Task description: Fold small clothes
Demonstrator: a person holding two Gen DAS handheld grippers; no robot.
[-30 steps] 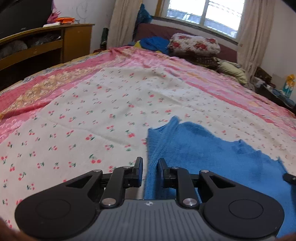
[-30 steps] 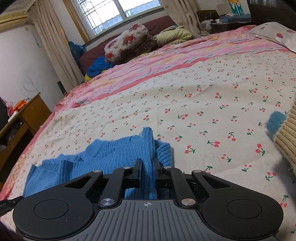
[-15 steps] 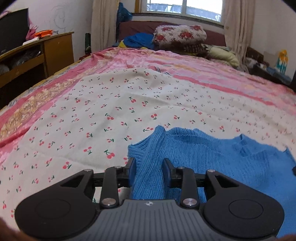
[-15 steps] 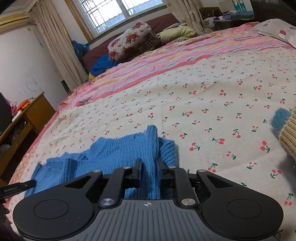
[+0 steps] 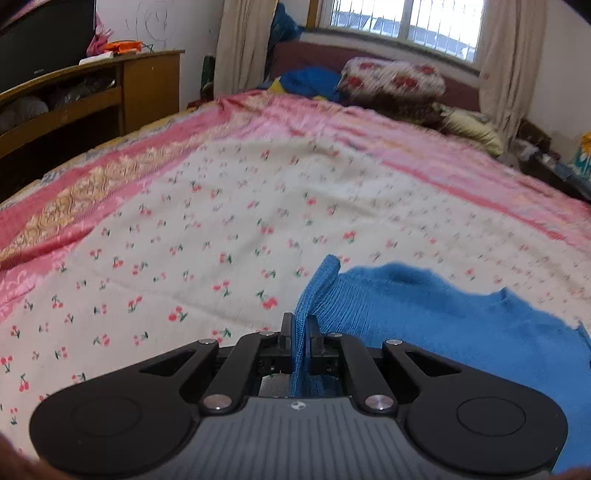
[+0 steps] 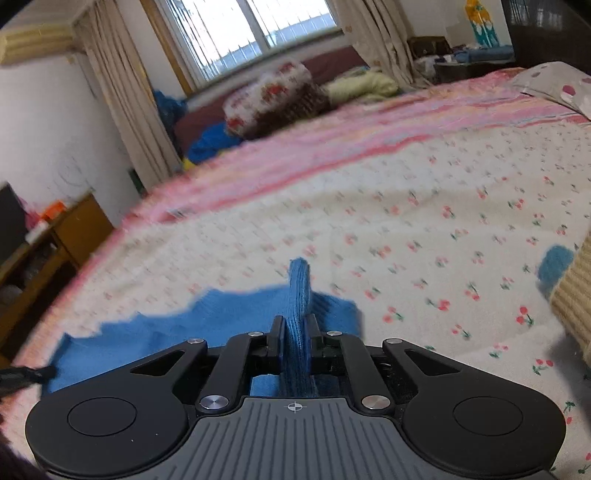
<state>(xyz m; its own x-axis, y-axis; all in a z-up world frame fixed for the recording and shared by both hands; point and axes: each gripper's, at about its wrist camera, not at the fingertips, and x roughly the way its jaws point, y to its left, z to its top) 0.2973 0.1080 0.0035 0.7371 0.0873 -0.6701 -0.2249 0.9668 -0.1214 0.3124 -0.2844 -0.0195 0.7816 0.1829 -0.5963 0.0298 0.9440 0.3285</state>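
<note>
Basically early days: bed point(image 5: 258, 206) w/ cherry-print sheet carries the blue knit top point(image 5: 461, 325), spread out, no fold made yet. Left gripper point(image 5: 300, 334), jaws just closed, pinches its left edge; right gripper point(image 6: 294, 334) clamps the other end. Folding itself remains.

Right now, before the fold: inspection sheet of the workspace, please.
Surface: bedspread with cherry print, pink border on the far side.
Job's things: blue knit lying spread on the bedspread, an edge pinched up at each gripper.
Clutter: beige knit at the right edge, a blue scrap beside it.
Grippers: left gripper just closed, shut on the knit's edge; right gripper shut on a raised fold.
Cables: nothing seen.
Surroundings: window, curtains, floral pillow, wooden cabinet.
</note>
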